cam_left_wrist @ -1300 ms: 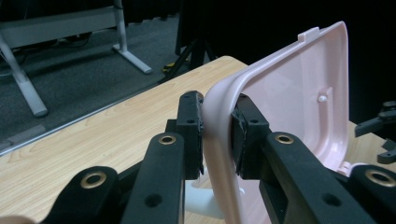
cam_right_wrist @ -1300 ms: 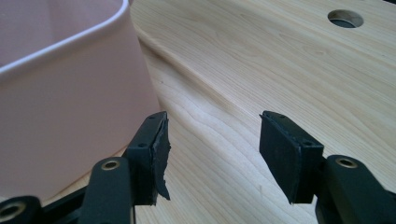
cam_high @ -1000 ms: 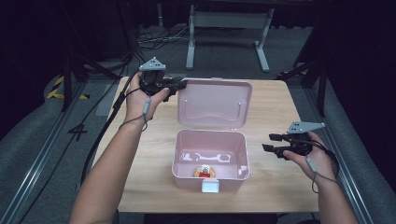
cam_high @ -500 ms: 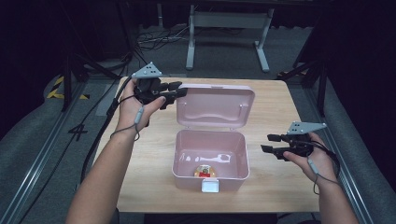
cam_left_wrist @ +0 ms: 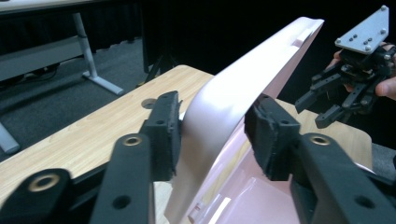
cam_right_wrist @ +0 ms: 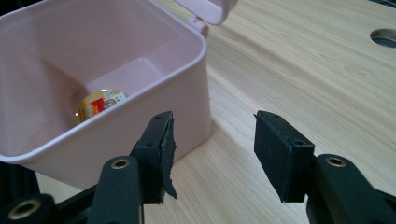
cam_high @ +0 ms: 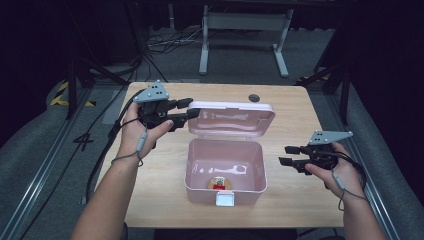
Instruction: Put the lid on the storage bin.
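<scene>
The lid of the pink box has just been let go: the left tongs have been opening, lid edge loose between them. The right tongs, beside the box, are held wide and empty. The box now stands open.

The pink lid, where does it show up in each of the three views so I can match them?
High view: the lid stands open at centre, behind the box, with the left tool at its left edge.
Left gripper view: the lid runs up from bottom centre to upper right, between the open jaws.
Right gripper view: its corner shows at the top edge.
Shared landmark: the table hole.
</scene>
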Available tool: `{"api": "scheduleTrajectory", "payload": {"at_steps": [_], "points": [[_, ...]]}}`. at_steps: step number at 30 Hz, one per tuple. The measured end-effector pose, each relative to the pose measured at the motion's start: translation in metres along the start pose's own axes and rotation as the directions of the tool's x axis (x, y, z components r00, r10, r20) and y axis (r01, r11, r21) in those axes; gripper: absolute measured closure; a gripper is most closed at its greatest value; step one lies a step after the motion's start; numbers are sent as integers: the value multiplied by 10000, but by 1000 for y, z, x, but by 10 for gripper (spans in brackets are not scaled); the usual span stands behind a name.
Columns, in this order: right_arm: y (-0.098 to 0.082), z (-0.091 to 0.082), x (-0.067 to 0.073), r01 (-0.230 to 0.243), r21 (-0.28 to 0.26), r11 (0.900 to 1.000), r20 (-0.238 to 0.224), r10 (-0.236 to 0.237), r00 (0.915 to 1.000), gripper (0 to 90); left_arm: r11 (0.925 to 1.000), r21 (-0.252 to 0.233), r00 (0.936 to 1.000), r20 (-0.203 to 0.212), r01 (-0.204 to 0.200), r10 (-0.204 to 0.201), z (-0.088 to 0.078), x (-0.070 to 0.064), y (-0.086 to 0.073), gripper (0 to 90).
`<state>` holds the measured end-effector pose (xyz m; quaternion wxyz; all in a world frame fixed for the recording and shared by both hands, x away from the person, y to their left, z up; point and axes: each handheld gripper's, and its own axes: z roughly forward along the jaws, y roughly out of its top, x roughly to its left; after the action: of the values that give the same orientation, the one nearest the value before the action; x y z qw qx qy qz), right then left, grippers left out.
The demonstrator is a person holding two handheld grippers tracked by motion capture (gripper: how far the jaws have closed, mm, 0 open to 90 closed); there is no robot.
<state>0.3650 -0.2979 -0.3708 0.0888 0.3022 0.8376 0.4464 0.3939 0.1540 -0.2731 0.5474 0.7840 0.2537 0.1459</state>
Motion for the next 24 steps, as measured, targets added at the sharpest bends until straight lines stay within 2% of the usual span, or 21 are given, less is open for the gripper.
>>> {"api": "scheduleTrajectory", "payload": {"at_steps": [5, 9, 12, 14, 16, 18, 20, 21, 24], "points": [[6, -2, 8, 366, -448, 9983, -264, -379, 9989, 449, 9992, 180, 9991, -231, -352, 356, -2, -7, -6, 545], [9, -3, 12, 810, -687, 9943, -418, -840, 9956, 419, 9993, 124, 9994, -106, -342, 343, -4, -9, -10, 549], [12, -6, 16, 1526, -536, 9868, -90, -1533, 9881, 438, 9995, 31, 9995, -26, -321, 321, -6, -12, -14, 554], [15, -8, 21, 1609, -776, 9839, -121, -1623, 9867, 500, 9996, -16, 9995, 67, -292, 292, -7, -15, -16, 556], [17, -10, 26, 1783, -784, 9809, -761, -1842, 9799, 674, 9993, -19, 9992, 88, -385, 386, -8, -18, -18, 548], [19, -11, 30, 1583, -816, 9840, -972, -1660, 9813, 736, 9985, 17, 9985, 12, -541, 541, -9, -21, -19, 544], [22, -13, 34, 844, -1236, 9887, -1147, -988, 9885, 775, 9982, 75, 9982, -3, -598, 598, -9, -24, -19, 540], [24, -14, 37, 553, -1400, 9886, -1383, -748, 9876, 824, 9979, 122, 9980, 0, -634, 634, -10, -24, -20, 535], [27, -15, 41, 294, -1658, 9857, -1740, -586, 9830, 899, 9975, 200, 9977, 11, -682, 682, -11, -27, -23, 524]]}}
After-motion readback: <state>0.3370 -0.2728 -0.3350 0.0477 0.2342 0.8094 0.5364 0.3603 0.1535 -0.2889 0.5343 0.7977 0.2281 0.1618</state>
